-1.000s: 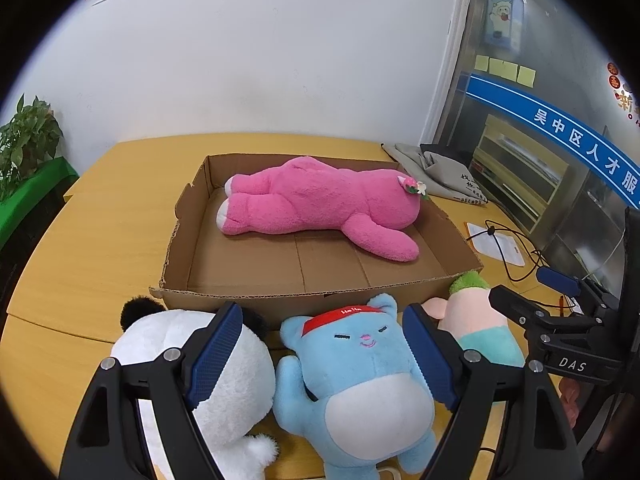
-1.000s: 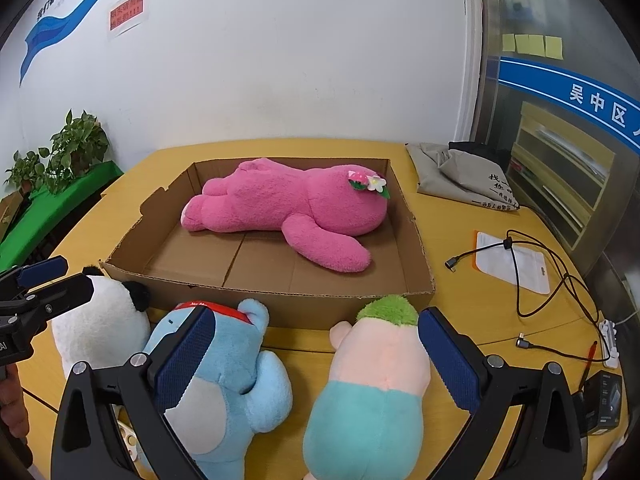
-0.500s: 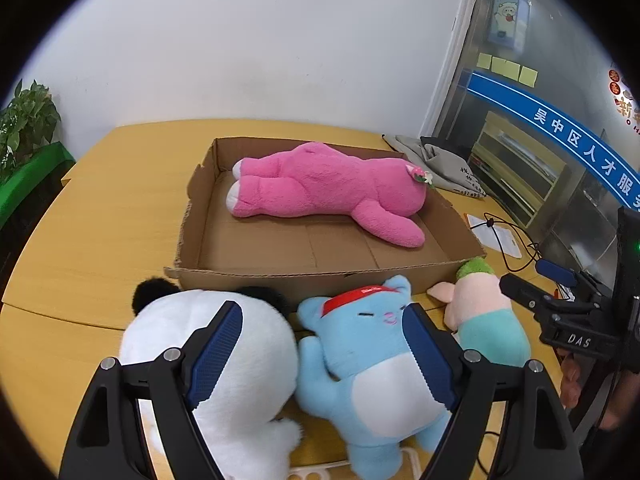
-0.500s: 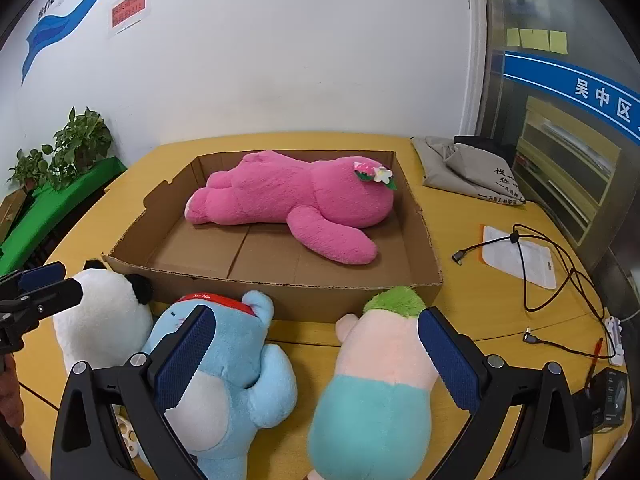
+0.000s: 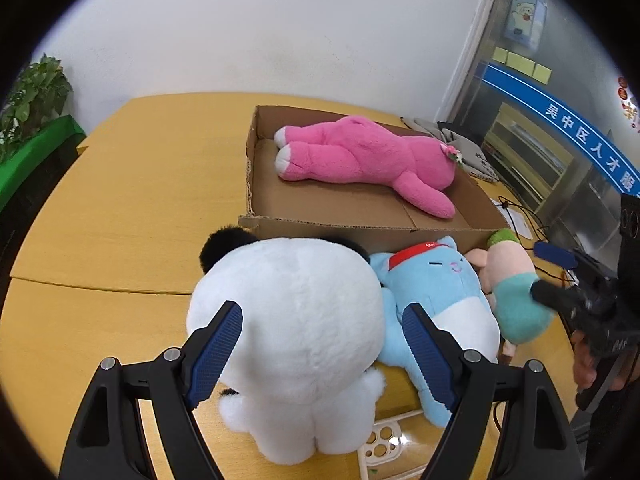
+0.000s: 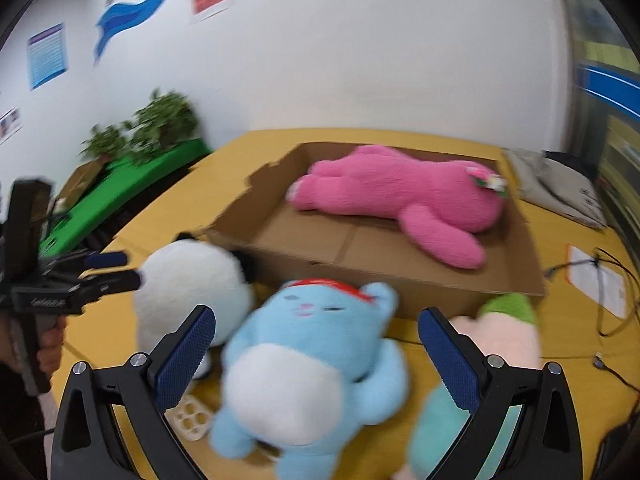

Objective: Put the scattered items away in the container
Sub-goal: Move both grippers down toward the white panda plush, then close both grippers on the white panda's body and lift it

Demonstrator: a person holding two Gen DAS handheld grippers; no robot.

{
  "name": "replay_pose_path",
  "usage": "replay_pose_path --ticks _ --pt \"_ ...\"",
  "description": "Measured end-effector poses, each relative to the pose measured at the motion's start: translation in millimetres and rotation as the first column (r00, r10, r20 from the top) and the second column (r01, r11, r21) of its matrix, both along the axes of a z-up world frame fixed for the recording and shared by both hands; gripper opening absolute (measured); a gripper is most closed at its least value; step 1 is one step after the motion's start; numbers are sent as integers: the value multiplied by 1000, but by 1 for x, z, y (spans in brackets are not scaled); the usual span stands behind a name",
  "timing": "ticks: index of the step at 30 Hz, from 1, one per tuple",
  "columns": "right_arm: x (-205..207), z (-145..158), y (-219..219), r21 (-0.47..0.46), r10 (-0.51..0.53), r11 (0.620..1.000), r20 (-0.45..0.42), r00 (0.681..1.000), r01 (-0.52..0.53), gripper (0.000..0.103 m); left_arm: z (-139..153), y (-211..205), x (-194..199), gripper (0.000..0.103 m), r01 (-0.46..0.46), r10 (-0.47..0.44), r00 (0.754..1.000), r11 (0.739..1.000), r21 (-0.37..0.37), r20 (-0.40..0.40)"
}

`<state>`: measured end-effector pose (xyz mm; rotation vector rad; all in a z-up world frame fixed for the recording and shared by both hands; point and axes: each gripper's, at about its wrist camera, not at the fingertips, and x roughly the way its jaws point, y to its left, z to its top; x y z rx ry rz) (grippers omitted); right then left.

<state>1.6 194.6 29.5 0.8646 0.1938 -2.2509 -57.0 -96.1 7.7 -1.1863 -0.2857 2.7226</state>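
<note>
Between the spread blue pads of the left gripper point(image 5: 322, 354), a plump white panda plush point(image 5: 292, 320) with black ears, seen from behind, fluffy and round, filling most of the gap yet not visibly pressed from either side. Just right of that gripper, touching the panda, a sky-blue plush point(image 5: 436, 292) lying on its back, white belly up, red band across the forehead. Farther right, a pink-and-teal plush point(image 5: 510, 286) topped with a green tuft. Beyond all three, flush against their heads, a shallow cardboard box point(image 5: 360, 226) on the yellow tabletop point(image 5: 132, 208), holding a long pink plush point(image 5: 360, 160) stretched on its side, white-soled feet to the left, small flower at the head. In front of the right gripper point(image 6: 314, 358), jaws wide apart with nothing clamped, the blue plush, blurred, centred in the gap. Under the toys, part of a cream perforated piece point(image 5: 386, 438).
</note>
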Motion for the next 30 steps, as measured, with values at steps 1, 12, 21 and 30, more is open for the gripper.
replay_pose_path --ticks 1,12,21,30 --pt "9 -3 -13 0 51 999 3 999 -51 103 0 -4 0 82 19 -19 1000 1000 1 -5" --pt "17 -63 -131 40 269 961 97 958 -274 103 -56 -81 -41 82 130 -148 985 973 193 84" --pt "-8 -96 -168 54 299 950 124 946 -307 103 -87 -83 -54 81 202 -247 966 903 379 71" --pt "6 -81 -146 -65 260 964 48 964 -257 75 -51 -71 -34 62 223 -237 972 912 344 -2"
